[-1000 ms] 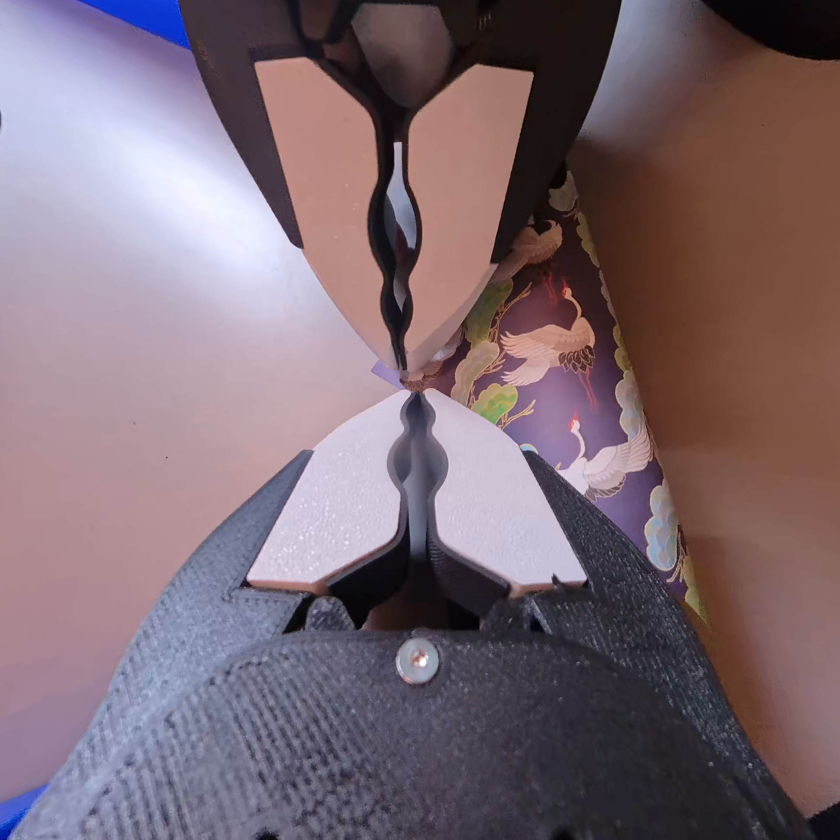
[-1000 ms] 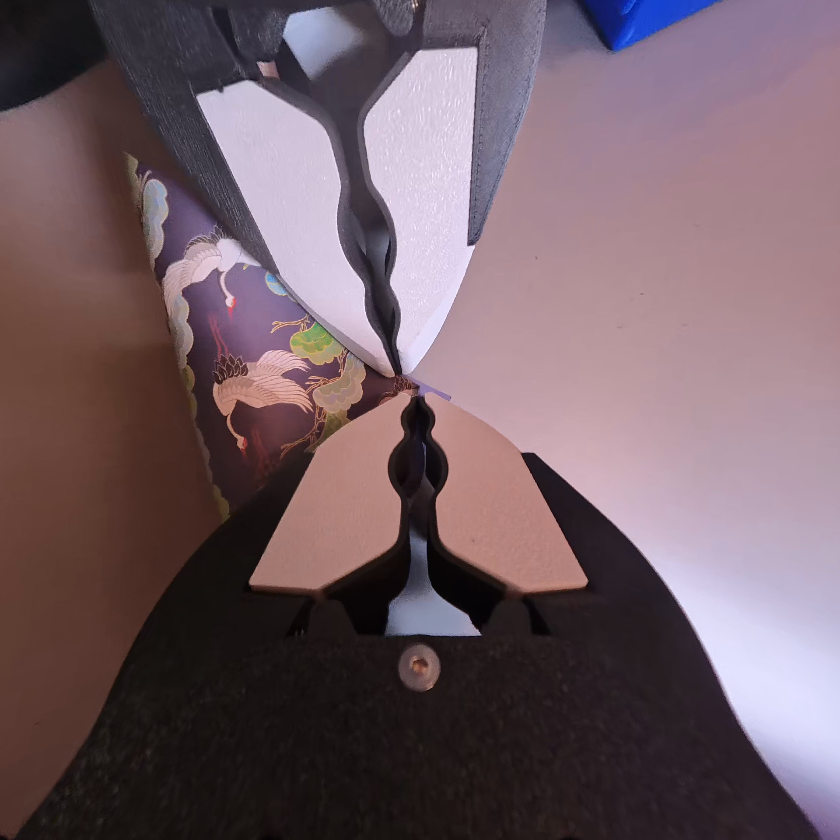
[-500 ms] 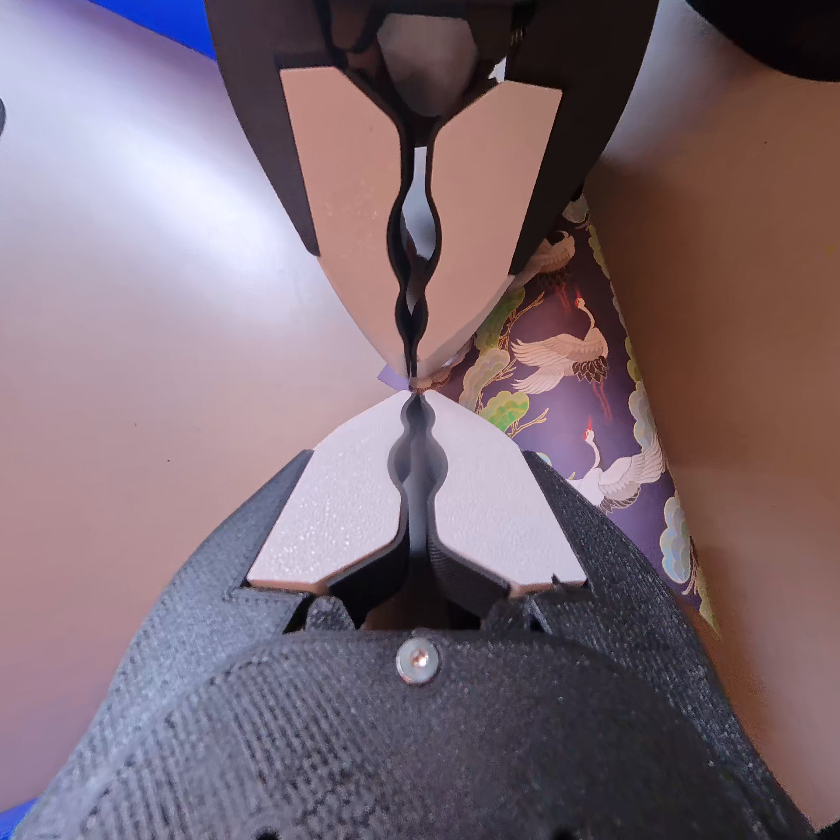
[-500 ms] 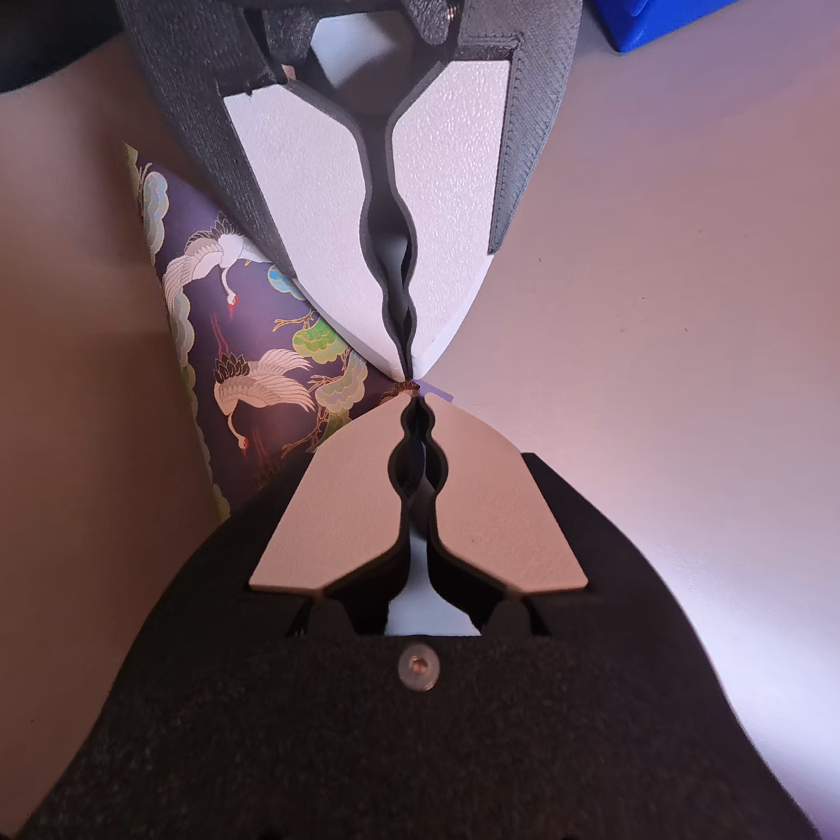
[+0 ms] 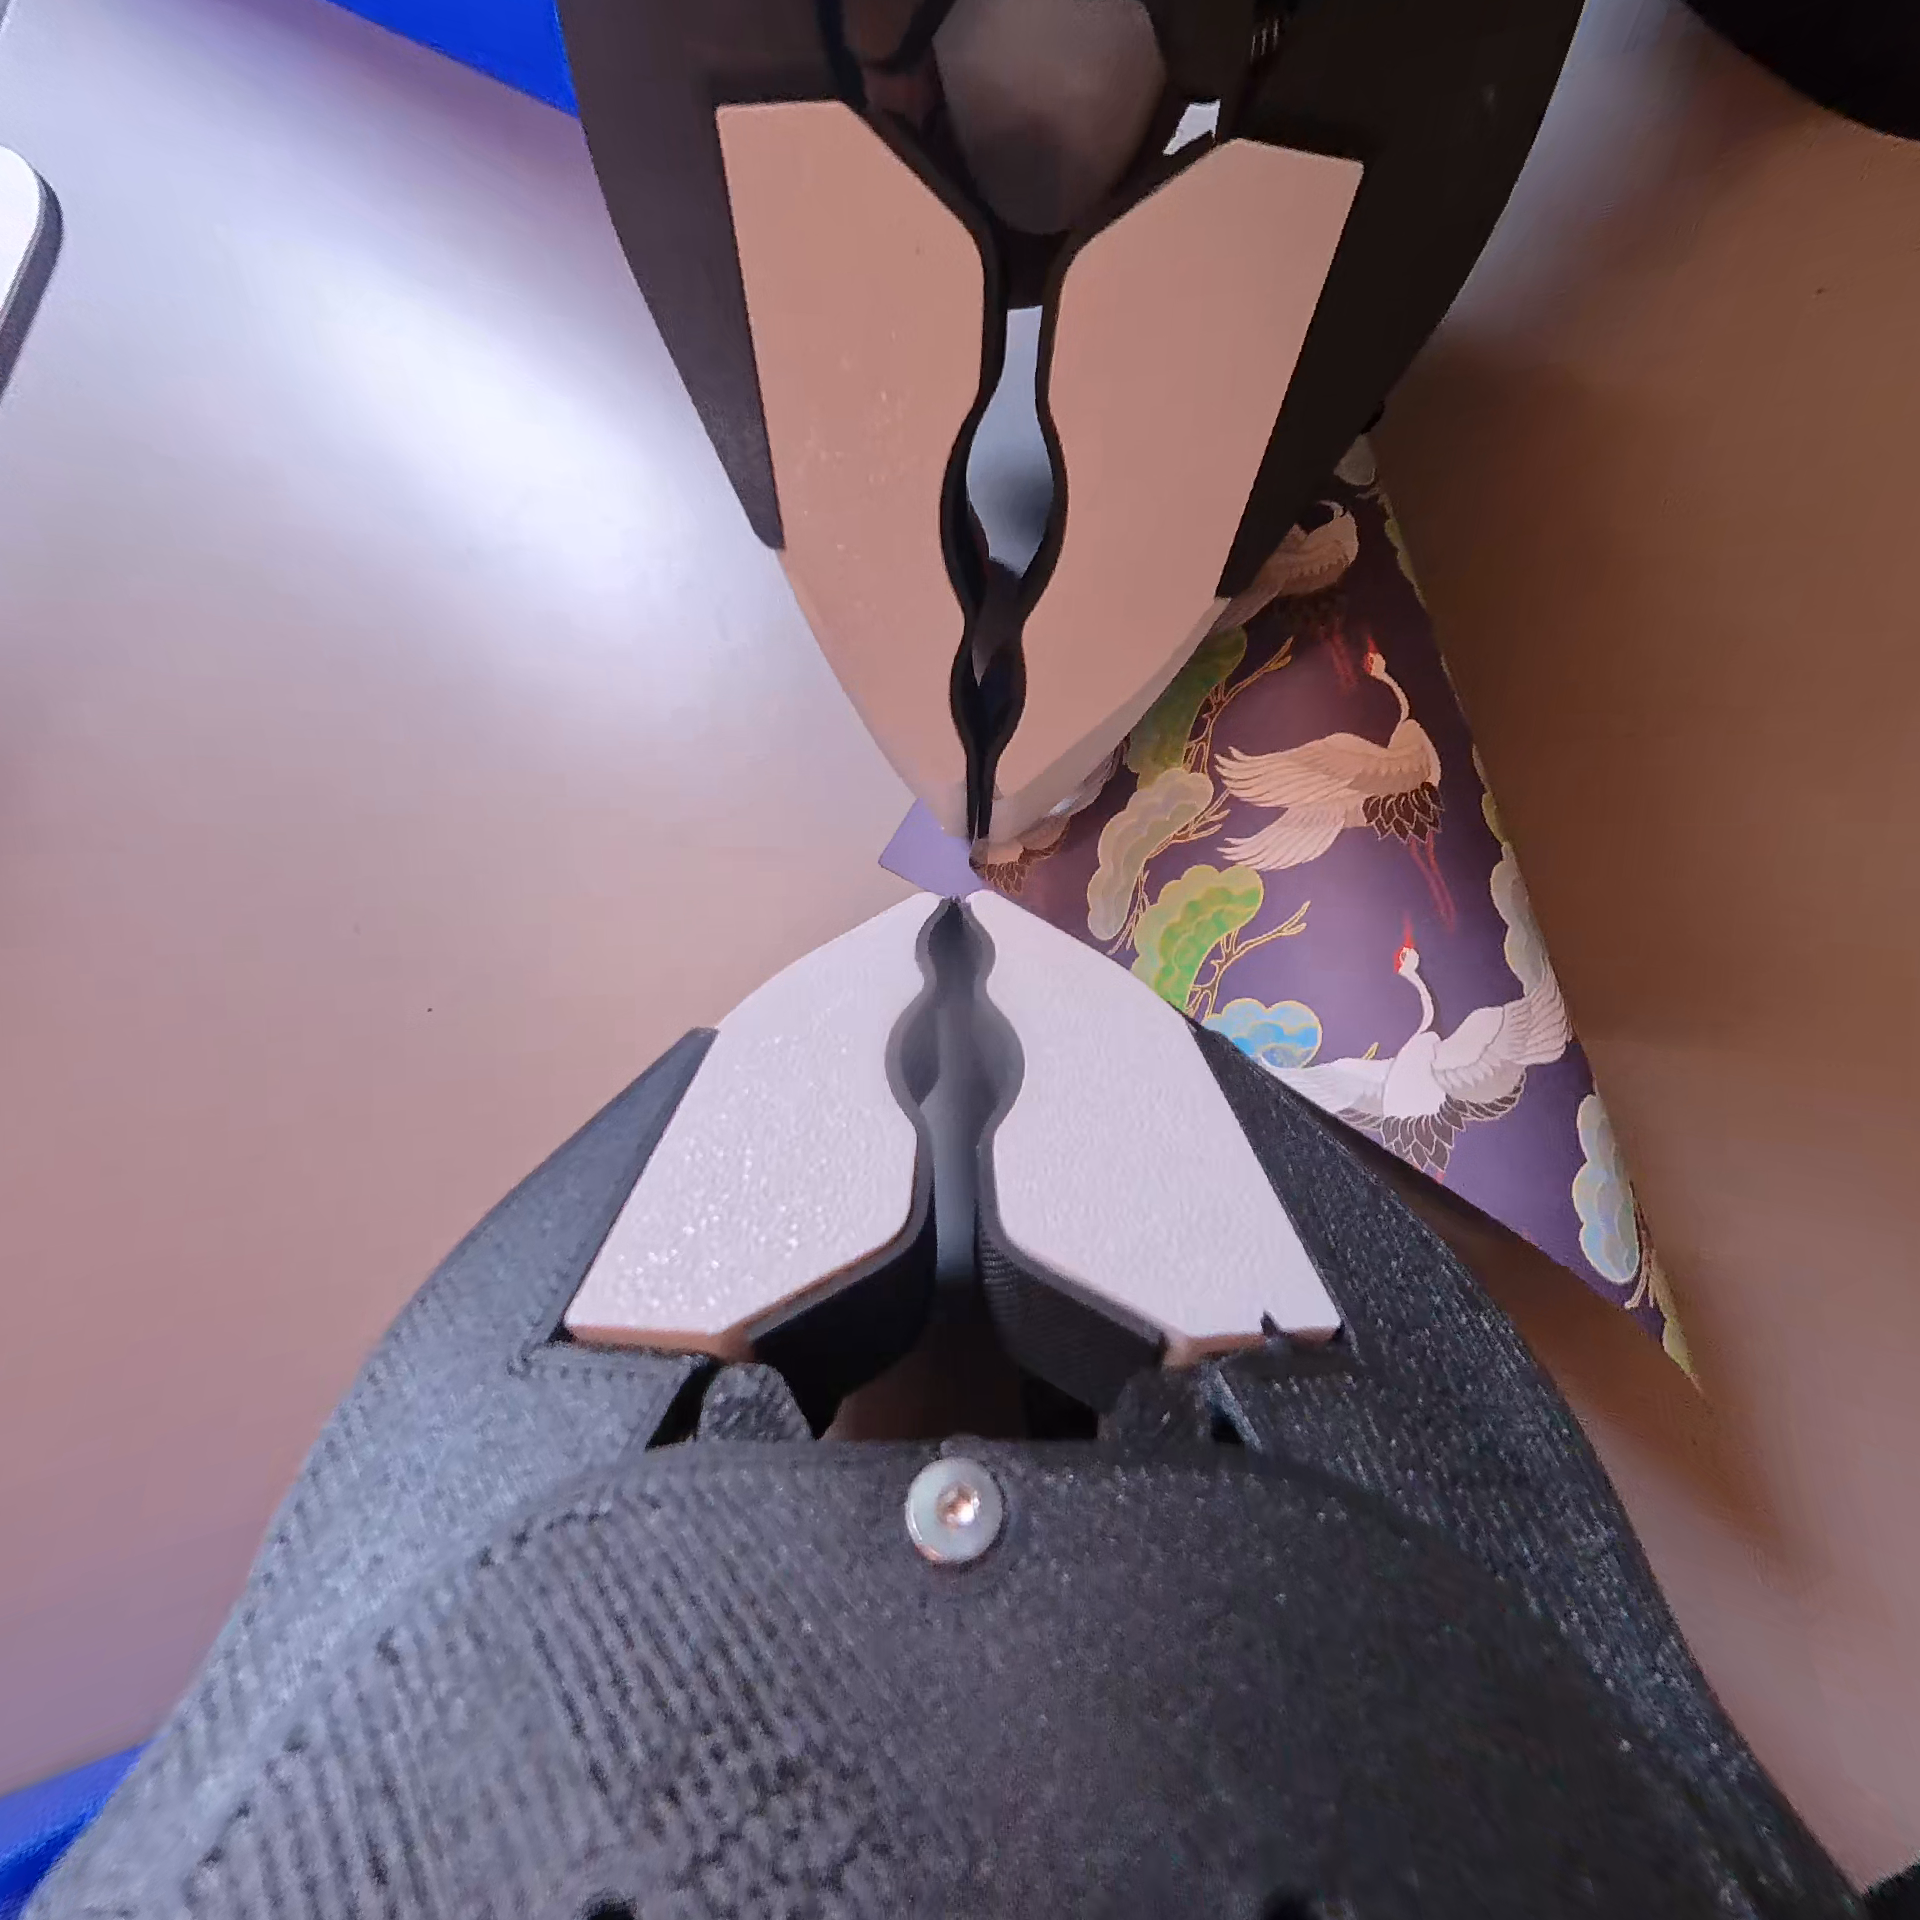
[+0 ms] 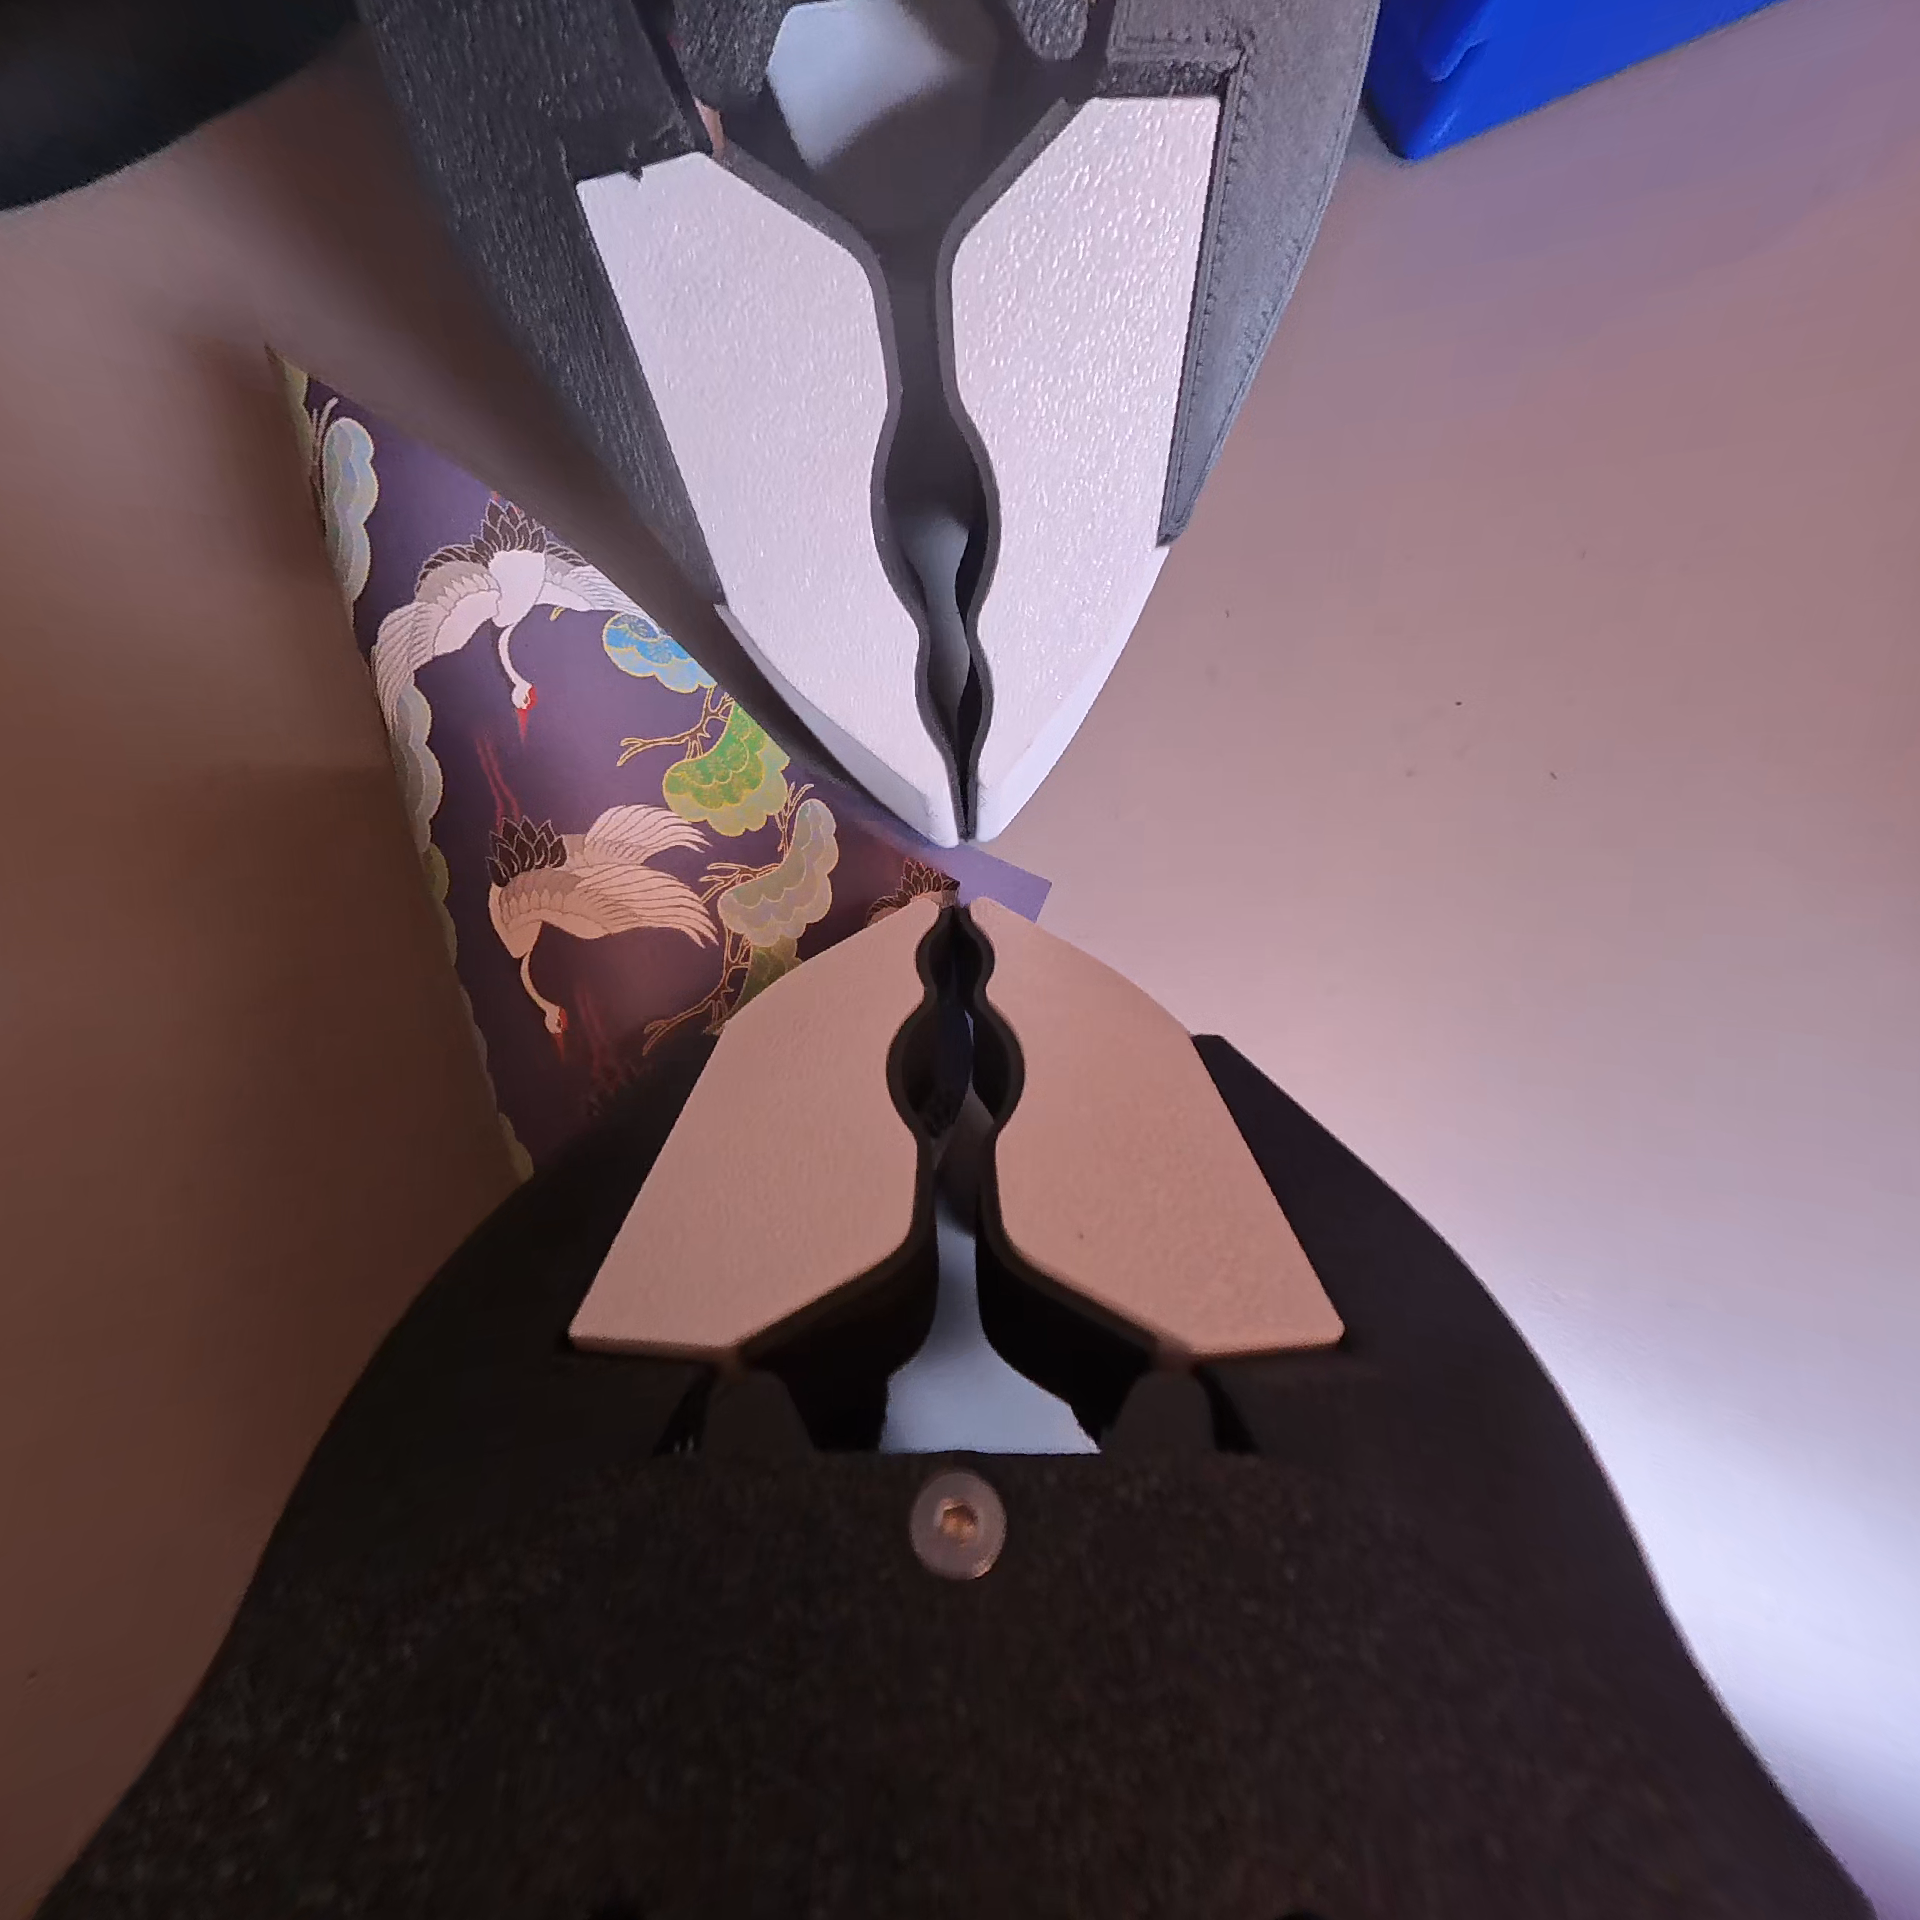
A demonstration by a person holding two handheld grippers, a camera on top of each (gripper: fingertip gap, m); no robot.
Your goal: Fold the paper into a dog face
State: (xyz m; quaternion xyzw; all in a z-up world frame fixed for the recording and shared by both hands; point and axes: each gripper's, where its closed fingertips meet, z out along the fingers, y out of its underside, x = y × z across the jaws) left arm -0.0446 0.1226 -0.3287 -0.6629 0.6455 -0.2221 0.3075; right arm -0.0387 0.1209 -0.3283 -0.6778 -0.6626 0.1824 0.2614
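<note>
Meeting tip to tip over one corner of the folded sheet, the two hand-held tools face each other across the pale, smooth bench [image 5: 312, 727]. The left tool [image 5: 951, 906], a black textured body with light grey finger plates, has its jaws pressed together; its tips sit right at the paper's corner, though whether they actually pinch it I cannot tell. The right tool [image 6: 961, 909], darker bodied with tan-tinted finger plates, is likewise closed, and its tips come down on the same corner from the opposite side; in the left wrist view it [image 5: 977, 826] looks clamped on the paper's edge, with a sliver of the plain lilac underside showing just beside the tips.

The task's thing is a dark purple patterned paper [image 5: 1351, 883] printed with white cranes, green pine tufts and pale scalloped clouds. It is folded to a triangular shape and lies on the bench, fanning out from the corner between the tools towards the shaded part of the surface [image 6: 582, 831].

A bright blue object [image 6: 1538, 62] sits at a far edge of the bench, well apart from the paper, and part of a pale flat thing with a dark rim [image 5: 26, 270] shows at the margin of the left wrist view
</note>
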